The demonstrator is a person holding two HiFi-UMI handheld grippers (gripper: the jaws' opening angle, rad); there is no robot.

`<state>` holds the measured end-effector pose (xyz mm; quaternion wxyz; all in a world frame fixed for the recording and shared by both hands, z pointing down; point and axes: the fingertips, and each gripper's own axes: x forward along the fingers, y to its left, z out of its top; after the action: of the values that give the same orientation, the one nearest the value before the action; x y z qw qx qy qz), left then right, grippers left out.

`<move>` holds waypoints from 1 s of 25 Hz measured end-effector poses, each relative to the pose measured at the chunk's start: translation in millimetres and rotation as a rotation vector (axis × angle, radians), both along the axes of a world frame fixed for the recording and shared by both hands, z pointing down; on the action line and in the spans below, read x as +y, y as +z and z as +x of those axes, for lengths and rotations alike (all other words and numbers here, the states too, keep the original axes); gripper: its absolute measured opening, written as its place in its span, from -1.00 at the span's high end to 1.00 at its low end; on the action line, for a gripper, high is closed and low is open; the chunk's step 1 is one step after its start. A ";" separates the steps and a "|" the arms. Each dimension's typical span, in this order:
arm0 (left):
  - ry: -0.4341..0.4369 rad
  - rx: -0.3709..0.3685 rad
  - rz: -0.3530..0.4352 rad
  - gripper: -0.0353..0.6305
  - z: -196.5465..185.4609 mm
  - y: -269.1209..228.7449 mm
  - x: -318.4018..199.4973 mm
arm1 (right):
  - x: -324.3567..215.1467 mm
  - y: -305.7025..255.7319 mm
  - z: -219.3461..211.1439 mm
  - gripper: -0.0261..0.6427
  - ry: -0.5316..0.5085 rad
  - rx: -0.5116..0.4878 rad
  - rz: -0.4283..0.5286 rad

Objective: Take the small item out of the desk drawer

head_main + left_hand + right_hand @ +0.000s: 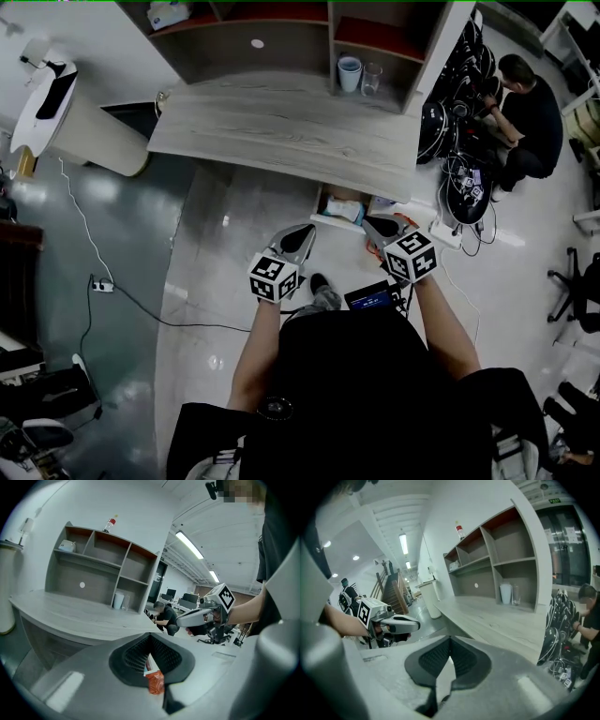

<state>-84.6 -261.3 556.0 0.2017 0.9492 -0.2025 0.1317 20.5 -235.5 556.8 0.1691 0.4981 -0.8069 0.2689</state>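
Note:
The desk drawer [330, 217] stands open under the grey wooden desk [281, 122], with pale packets lying in it. My left gripper [305, 232] hovers just in front of the drawer. In the left gripper view its jaws [150, 641] are shut on a small crumpled orange-red item [154, 682] with a white edge. My right gripper [375, 225] is beside it on the right, level with the drawer front. Its jaws [450, 644] are shut with nothing between them. Each gripper shows in the other's view, the right gripper [183, 619] and the left gripper [412, 626].
A shelf unit on the desk holds a blue cup [349, 73] and a glass [371, 79]. A person [525, 112] crouches at the right beside black gear and cables [459, 178]. A power strip [101, 285] with a cable lies on the floor at the left.

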 end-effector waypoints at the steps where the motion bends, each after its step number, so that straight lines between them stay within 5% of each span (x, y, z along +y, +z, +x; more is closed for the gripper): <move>1: 0.012 0.001 0.000 0.89 -0.8 0.2 -3.8 | -2.8 -0.1 -1.0 0.93 0.013 0.002 0.000; 10: 0.078 0.005 -0.005 0.89 -1.3 4.4 -19.3 | -12.7 2.5 -0.5 0.93 0.087 0.032 -0.011; 25: 0.076 -0.024 -0.005 0.89 28.9 2.3 -18.9 | -27.1 -1.7 19.3 0.93 0.023 0.026 0.001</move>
<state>-55.7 -280.2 558.3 0.1965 0.9540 -0.1684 0.1511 39.9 -262.6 555.1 0.1760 0.5109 -0.7990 0.2639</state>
